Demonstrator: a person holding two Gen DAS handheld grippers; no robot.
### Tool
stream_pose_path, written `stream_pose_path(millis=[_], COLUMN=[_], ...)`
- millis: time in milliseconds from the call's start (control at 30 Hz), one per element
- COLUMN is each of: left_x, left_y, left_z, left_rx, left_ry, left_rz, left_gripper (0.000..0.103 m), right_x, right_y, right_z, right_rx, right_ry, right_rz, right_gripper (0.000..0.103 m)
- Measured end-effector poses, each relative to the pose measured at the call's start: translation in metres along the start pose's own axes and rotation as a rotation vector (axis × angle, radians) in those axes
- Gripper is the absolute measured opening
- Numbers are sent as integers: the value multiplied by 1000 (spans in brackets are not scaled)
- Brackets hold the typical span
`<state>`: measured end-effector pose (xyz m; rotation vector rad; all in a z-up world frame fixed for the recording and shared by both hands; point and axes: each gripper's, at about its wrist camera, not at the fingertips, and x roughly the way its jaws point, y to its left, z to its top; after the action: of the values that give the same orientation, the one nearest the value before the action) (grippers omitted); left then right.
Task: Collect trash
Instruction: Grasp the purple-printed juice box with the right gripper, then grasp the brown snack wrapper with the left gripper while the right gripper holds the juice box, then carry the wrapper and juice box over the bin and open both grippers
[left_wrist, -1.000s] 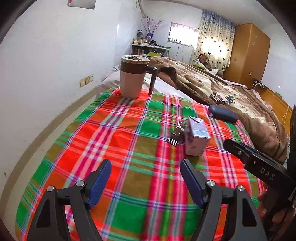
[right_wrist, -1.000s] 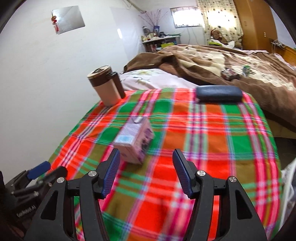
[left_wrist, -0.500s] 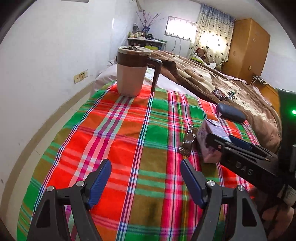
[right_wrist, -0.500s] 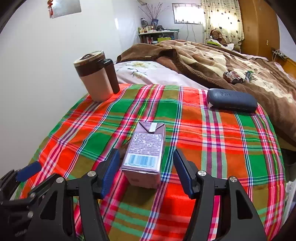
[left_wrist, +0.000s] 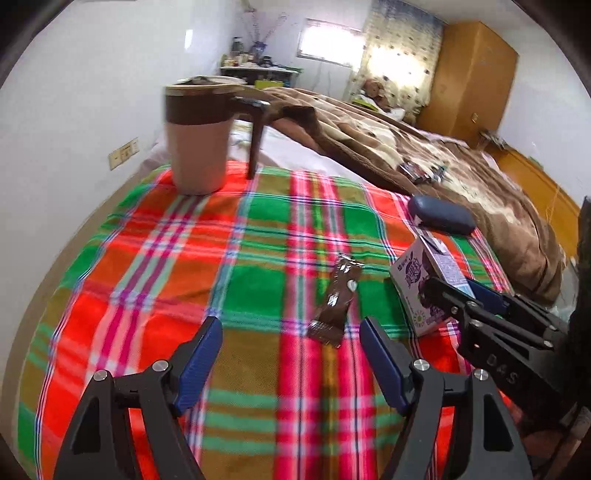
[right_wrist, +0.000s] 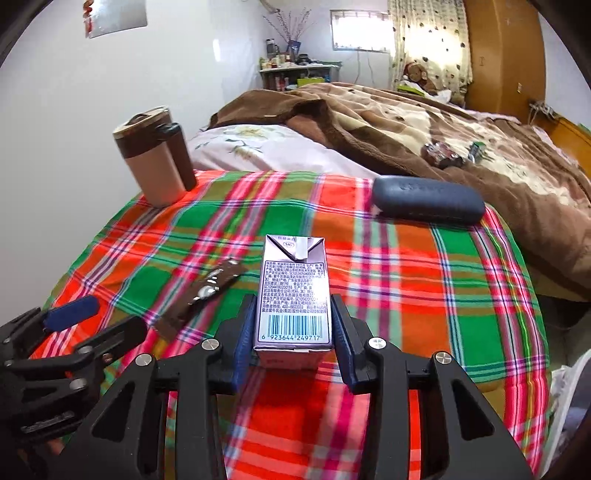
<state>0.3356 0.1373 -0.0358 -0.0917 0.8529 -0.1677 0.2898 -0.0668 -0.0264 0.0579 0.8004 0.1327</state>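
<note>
I found the milk carton (right_wrist: 294, 295) upright on the plaid cloth (right_wrist: 406, 280), clamped between my right tool (right_wrist: 294, 341), whose jaws had just closed onto its sides. The brown wrapper (left_wrist: 338, 295) lay at the carton's 9 o'clock. My left tool (left_wrist: 291, 356) stood open, empty, short of the wrapper.

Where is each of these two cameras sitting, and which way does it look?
Left wrist: on the left gripper, looking down along its open fingers at the brown wrapper; the right gripper shows too.
Right wrist: on the right gripper, its jaws having just closed on the milk carton.
Shared: wrapper, carton, mug, plaid cloth.
</note>
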Motion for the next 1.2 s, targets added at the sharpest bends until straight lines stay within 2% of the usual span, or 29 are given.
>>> stream_pose_path(millis=[67,400,533,667,833,867,1200], left_x=[13,49,58,62,62,61,53], left_y=[-7,-27,-31,-33,-36,-37,-36], left_z=[2,16,20,23,23,23,19], left_rx=[24,89,99,102,125,128,114], left_ry=[29,60,67,65,70,69,65], left_rz=[3,-9,-2,17,29,35,43], left_gripper=[76,74,66,47,33,23,20], right_x=[-1,-1,-2,-3,-4,-4,-5], right_y=[-6,-17,-18,-19,-20,-20,-22], right_z=[0,-1,-2,-3,-4,-4,-4], right_rx=[8,1,0,-2,4,4,14], right_ry=[-6,-24,-29,-33,-34,-33,-31], right_rz=[-7,-23,-22,-23,-22,-22,-14], right_gripper=[40,40,40,40,40,40,40])
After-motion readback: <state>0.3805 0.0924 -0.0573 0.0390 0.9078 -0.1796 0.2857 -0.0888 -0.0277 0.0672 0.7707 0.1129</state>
